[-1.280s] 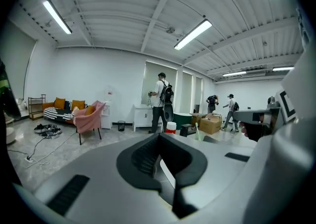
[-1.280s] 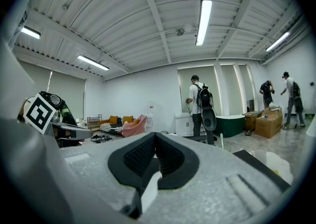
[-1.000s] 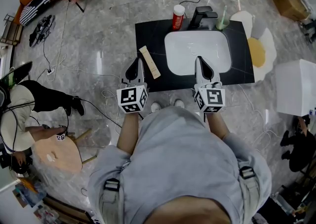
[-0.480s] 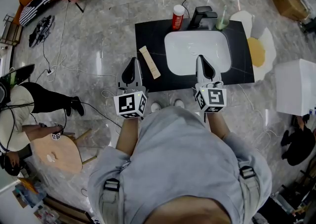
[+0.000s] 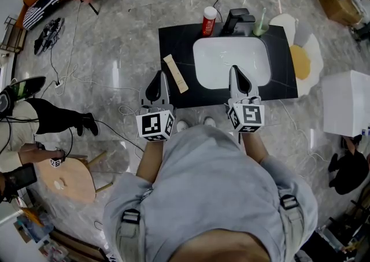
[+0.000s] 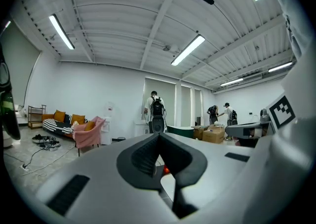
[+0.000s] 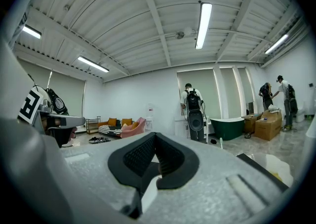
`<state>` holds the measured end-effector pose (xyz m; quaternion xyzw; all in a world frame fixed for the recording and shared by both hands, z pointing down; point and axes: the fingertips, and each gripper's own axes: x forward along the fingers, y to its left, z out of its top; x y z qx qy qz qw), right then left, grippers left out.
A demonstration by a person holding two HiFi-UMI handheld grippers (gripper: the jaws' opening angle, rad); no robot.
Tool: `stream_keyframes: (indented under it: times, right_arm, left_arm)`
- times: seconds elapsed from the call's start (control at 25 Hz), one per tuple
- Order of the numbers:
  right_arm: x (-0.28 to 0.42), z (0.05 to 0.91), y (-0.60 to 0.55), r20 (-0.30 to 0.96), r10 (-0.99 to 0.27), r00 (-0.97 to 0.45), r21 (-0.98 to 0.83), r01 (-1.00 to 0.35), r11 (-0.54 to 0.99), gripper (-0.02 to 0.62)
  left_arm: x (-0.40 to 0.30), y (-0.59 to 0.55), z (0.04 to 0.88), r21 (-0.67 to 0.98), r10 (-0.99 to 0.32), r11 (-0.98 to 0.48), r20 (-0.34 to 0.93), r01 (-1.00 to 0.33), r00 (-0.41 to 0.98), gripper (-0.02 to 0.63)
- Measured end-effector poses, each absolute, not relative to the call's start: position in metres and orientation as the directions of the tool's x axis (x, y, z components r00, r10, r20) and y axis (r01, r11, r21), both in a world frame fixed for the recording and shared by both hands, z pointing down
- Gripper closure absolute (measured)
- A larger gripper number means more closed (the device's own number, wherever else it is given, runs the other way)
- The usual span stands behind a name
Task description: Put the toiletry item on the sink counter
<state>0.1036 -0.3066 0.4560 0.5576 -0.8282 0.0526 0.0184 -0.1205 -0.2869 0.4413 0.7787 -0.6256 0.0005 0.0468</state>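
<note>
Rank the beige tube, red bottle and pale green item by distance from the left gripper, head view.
1. Beige tube, on the counter's left part, just ahead of the left gripper.
2. Red bottle, back-left edge.
3. Pale green item, back-right edge.

Beige toiletry tube point(image 5: 175, 73), probably toothpaste, lying flat on black counter point(image 5: 173, 38)

Black counter point(image 5: 173, 41) is holding a white basin point(image 5: 231, 61) sunk in its middle. A beige tube point(image 5: 175, 73) is lying flat at the left, angled, just left of the basin. Along the far edge a red bottle point(image 5: 208, 21) is standing upright, a black faucet point(image 5: 238, 21) is sitting right of it, and a green item point(image 5: 260, 24) is standing further right.
</note>
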Motion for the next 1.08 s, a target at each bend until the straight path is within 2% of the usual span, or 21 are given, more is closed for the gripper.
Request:
stream_keyframes:
  times: [1.08]
  right_arm:
    - [0.1048, 0.4627, -0.3065, 0.090, -0.924, -0.371, -0.069, -0.928, 0.366, 0.591]
  left_arm:
    - [-0.1255, -0.2867, 0.4492, 0.073, -0.979, -0.186, 0.067, -0.980, 0.191, 0.600]
